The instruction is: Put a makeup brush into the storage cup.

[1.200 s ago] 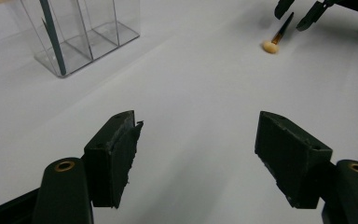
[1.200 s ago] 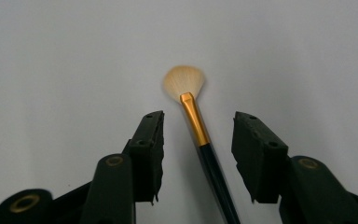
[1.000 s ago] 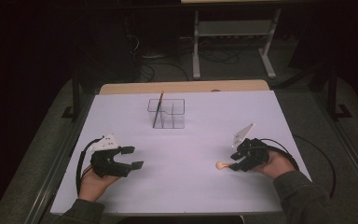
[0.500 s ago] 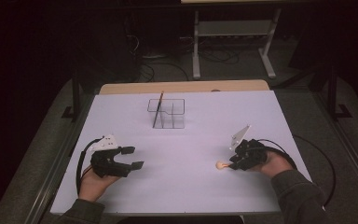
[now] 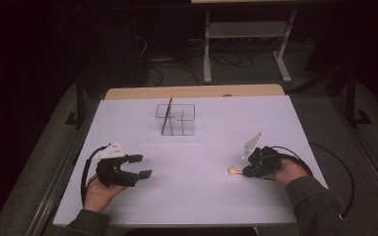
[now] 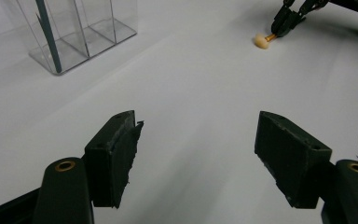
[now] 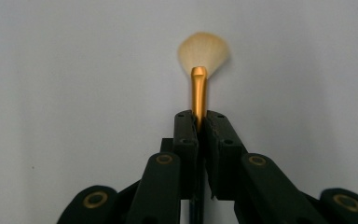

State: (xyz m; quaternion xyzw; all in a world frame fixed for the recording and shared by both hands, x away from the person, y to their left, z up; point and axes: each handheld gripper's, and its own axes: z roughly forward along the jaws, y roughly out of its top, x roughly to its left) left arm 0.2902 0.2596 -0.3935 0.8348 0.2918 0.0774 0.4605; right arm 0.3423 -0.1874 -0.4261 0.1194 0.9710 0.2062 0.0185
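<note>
A small makeup brush (image 7: 198, 88) with a gold handle and a cream fan of bristles (image 5: 233, 171) lies on the white table (image 5: 197, 196) at the right. My right gripper (image 7: 199, 122) has just been closing and is now shut on the handle, with its jaws pressed together around it. It points left along the table (image 5: 248, 172), and the left gripper view catches it far off (image 6: 284, 23). At the left, my left gripper (image 5: 141, 165) rests with its jaws wide open (image 6: 198, 149) and nothing between them.
A clear plastic organizer (image 5: 176, 119) with several compartments stands at the table's far middle. A thin dark stick (image 5: 167, 115) leans upright in it (image 6: 46, 28). A wooden strip (image 5: 192, 91) runs along the far edge, with dark floor, cables and a metal stand beyond.
The right gripper's jaws have drawn together on the brush handle. Neither hand has shifted, and the left gripper looks the same.
</note>
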